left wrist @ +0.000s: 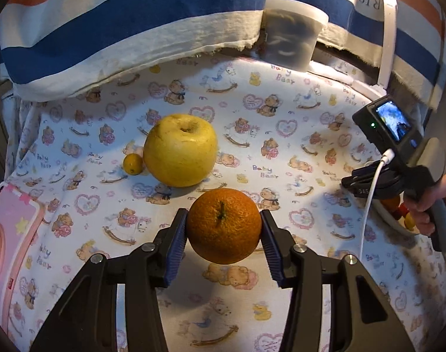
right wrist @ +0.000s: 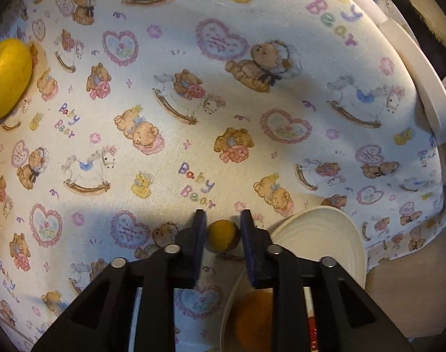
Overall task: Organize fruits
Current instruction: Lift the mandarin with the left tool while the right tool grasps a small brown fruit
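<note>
Black hand-held gripper (left wrist: pixel 223 228) frames, blue ribbed pads (left wrist: pixel 176 250), silver screws (left wrist: pixel 148 247).

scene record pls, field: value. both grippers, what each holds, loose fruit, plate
left gripper: shut on round orange, lifted off the cloth
right gripper: shut on small yellow round fruit, beside the plate
loose fruit: large yellow apple; small yellow-orange citrus at its left, contact unclear
white plate: holds an orange fruit, blurred
surface: bear-print cloth
</note>
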A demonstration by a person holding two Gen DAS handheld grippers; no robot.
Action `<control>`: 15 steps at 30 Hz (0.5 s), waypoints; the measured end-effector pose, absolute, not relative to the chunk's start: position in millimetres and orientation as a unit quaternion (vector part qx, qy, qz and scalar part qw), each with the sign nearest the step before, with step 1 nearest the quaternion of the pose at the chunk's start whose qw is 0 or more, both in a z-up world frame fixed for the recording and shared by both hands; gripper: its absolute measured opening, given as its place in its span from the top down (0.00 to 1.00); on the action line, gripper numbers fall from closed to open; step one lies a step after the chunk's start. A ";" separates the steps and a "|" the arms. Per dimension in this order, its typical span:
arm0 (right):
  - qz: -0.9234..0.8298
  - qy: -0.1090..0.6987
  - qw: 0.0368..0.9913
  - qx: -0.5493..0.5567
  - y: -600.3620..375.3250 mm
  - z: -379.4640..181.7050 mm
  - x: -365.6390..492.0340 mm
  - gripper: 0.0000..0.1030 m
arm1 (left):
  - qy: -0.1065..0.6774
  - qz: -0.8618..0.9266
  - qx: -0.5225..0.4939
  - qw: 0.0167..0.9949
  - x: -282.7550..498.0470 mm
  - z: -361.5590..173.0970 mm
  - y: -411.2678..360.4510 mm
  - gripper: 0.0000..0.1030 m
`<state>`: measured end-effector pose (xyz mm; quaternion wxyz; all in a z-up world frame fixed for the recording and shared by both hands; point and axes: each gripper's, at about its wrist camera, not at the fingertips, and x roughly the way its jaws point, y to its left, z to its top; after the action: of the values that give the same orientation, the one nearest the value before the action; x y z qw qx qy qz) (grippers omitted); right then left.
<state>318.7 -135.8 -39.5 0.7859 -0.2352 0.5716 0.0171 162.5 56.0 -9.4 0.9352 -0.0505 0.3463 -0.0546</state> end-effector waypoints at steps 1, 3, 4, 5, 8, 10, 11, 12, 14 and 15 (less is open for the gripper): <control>0.018 0.569 0.788 -0.236 -134.4 -39.1 317.7 0.77 | 0.349 -0.061 -0.056 0.933 162.6 -9.7 56.2 0.54; 0.030 0.561 0.799 -0.216 -134.7 -34.6 312.5 0.77 | 0.353 -0.071 -0.066 0.931 162.3 -9.8 57.2 0.54; 0.036 0.558 0.803 -0.207 -134.8 -32.3 306.6 0.77 | 0.353 -0.073 -0.067 0.931 161.8 -9.4 57.0 0.54; 0.043 0.552 0.810 -0.196 -135.7 -28.9 301.1 0.77 | 0.351 -0.072 -0.065 0.931 161.2 -8.8 56.6 0.54; 0.059 0.531 0.829 -0.165 -138.8 -16.6 285.4 0.77 | 0.345 -0.066 -0.060 0.934 159.5 -6.6 57.0 0.54; 0.069 0.516 0.843 -0.139 -142.6 -7.6 273.8 0.77 | 0.342 -0.063 -0.064 0.935 158.8 -4.8 59.9 0.54; 0.073 0.509 0.848 -0.126 -143.9 -3.7 267.7 0.77 | 0.341 -0.062 -0.066 0.936 158.5 -4.2 61.3 0.54; 0.079 0.501 0.854 -0.115 -144.5 1.0 260.8 0.77 | 0.338 -0.060 -0.068 0.937 157.8 -3.2 62.9 0.54; 0.086 0.481 0.867 -0.095 -147.2 12.3 244.8 0.77 | 0.333 -0.055 -0.067 0.939 157.1 -1.3 64.3 0.54; 0.088 0.469 0.875 -0.085 -150.1 17.9 237.1 0.77 | 0.330 -0.052 -0.063 0.940 156.5 -0.7 63.7 0.54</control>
<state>237.1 -150.1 17.9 0.8749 -0.0845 0.4686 0.0884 156.5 63.7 -0.7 0.9405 -0.0632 0.3299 -0.0517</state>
